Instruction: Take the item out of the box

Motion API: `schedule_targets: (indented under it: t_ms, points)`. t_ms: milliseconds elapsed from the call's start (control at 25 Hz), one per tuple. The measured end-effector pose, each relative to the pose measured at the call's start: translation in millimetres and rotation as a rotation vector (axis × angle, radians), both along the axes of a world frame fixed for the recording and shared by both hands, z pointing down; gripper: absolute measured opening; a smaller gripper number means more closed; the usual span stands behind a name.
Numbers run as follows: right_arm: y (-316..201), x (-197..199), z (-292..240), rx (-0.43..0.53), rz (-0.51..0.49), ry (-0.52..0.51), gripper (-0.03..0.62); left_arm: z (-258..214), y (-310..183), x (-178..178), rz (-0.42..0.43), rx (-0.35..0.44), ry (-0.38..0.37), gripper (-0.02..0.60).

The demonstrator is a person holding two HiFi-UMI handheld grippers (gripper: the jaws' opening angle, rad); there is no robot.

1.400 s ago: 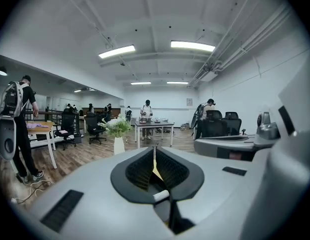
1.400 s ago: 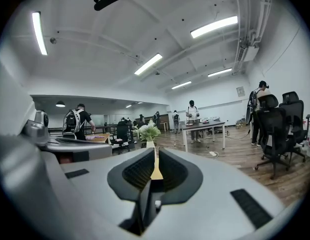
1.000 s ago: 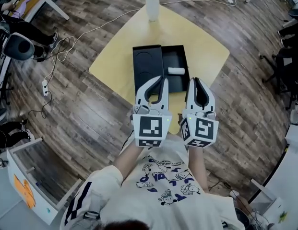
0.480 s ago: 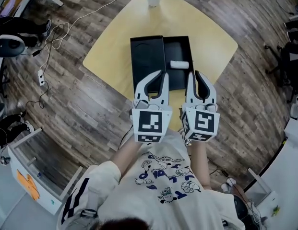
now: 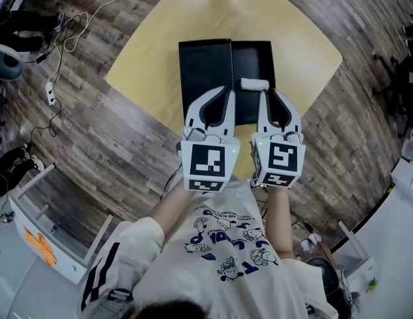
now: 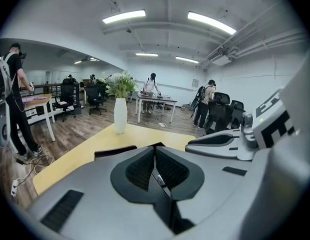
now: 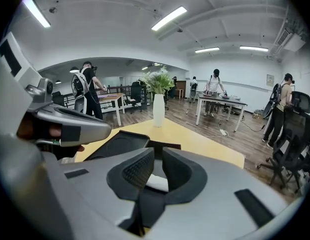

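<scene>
The white item lies flat in the right half of the open black box on the yellow table, its long axis running 9 to 3 o'clock. The right claw is pinched narrow and empty, with the item just at its 12 o'clock. The left claw is closed and empty.

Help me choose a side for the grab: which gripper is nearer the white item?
Right. The right gripper is just short of the white item; the left gripper is over the box, farther off to the item's left.
</scene>
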State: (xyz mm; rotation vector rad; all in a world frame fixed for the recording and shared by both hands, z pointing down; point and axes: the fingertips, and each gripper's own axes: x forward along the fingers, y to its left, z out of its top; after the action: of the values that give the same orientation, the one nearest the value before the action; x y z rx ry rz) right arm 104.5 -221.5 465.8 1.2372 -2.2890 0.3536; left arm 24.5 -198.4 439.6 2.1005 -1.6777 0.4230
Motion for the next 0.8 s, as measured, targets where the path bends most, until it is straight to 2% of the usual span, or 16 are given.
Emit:
schedule_targets:
  t_ms: [40,120,520,800]
  points:
    - [-1,-1,4,-0.011,-0.004,0.008,0.052,3,-2,-1,0.001,-0.007,0.002,0.028]
    - [-2,-2,12,-0.033,-0.018,0.023,0.114,8,-4,-1,0.004,-0.019,0.004,0.026]
    - [-9,-7,39,-0.092,-0.107,0.115,0.13,23,-12,-5,0.012,-0.06,0.023,0.028]
    - [-8,-11,57,-0.139,-0.212,0.237,0.149,32,-12,-10,0.005,-0.091,0.039,0.028]
